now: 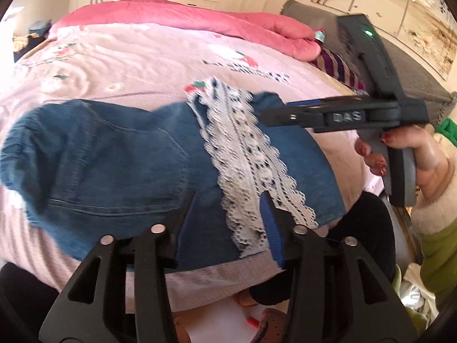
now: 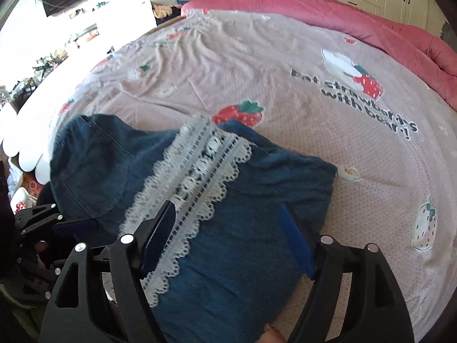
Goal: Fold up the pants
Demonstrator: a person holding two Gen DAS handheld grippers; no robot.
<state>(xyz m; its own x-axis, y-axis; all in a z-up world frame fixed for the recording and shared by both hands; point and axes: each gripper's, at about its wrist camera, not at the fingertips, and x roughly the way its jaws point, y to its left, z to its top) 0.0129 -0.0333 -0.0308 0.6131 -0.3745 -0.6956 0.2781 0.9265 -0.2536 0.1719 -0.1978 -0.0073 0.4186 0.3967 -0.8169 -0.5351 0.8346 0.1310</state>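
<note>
From my left camera I see the pants (image 1: 114,154) lying folded into a squat bundle on the bed (image 1: 128,65), near its front edge; nothing here holds anything else, the bed simply bears the bundle. The denim is dark blue, soft and slightly rumpled, with stitched seams and a pocket outline on its left part. To the right of that runs a band of white lace trim (image 1: 245,154), scalloped along both edges and pierced with small dark holes, lying diagonally across the denim. My left gripper (image 1: 228,203) hangs just over the bundle with its jaws apart; denim and lace sit between the blue pads, but I see no pad pressing on them. Further right, the right gripper (image 1: 274,111) reaches in from the side, its black body held in a hand (image 1: 411,148) with red nails and a fleecy cuff. The sheet under everything is pale pink woven cotton, wrinkled, printed with strawberries. Behind it lies a puffy pink quilt (image 1: 228,20). From my right camera, the left gripper (image 2: 60,223) shows at the far left edge beside the bundle. The pants (image 2: 257,194) fill the lower middle, the lace trim (image 2: 194,177) crossing them. The right gripper (image 2: 228,225) stands wide open above the cloth, its left pad over the lace, its right pad over plain denim, gripping nothing. At right the bed (image 2: 371,171) shows a printed strawberry and dark lettering.
</note>
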